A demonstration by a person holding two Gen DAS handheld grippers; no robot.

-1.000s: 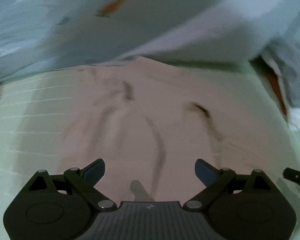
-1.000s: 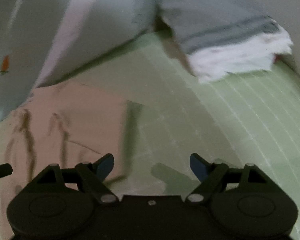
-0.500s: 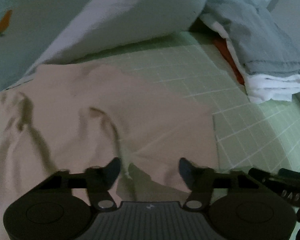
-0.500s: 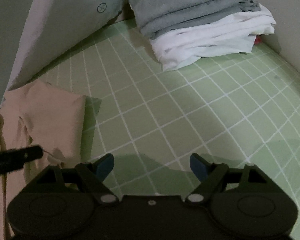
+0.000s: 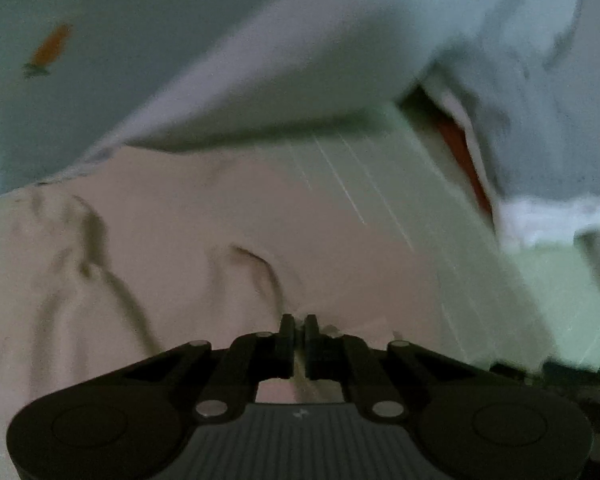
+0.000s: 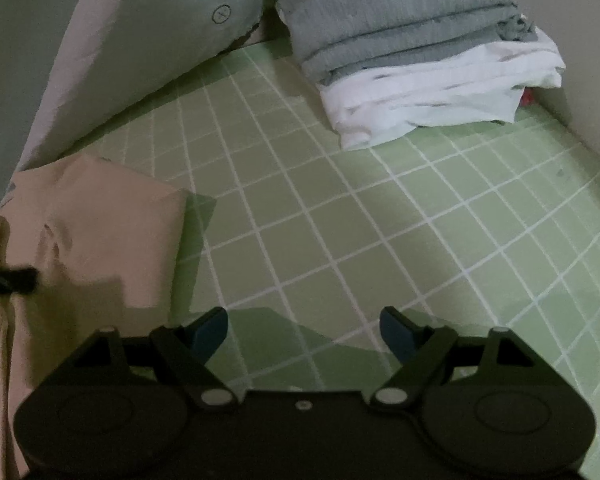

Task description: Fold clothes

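A pale pink garment [image 5: 172, 248] lies spread and creased on the green checked sheet [image 5: 540, 280]. My left gripper [image 5: 299, 322] is shut on a fold of this garment near its right edge, the cloth pinched between the fingers. In the right wrist view the pink garment [image 6: 100, 232] lies at the left, with a dark tip of the left gripper over it at the frame's left edge. My right gripper [image 6: 304, 326] stands open over the bare green sheet [image 6: 380, 240], to the right of the garment, with nothing between its fingers.
A large pale pillow [image 6: 140, 40] leans behind the garment; in the left wrist view the pillow [image 5: 300, 60] bears a small carrot print. A stack of folded grey and white clothes [image 6: 420, 60] sits at the back right, near a wall.
My left gripper has shut, pinching a fold of the pink garment, where it was open half a second ago. The right gripper stays open and has shifted only slightly over the sheet.
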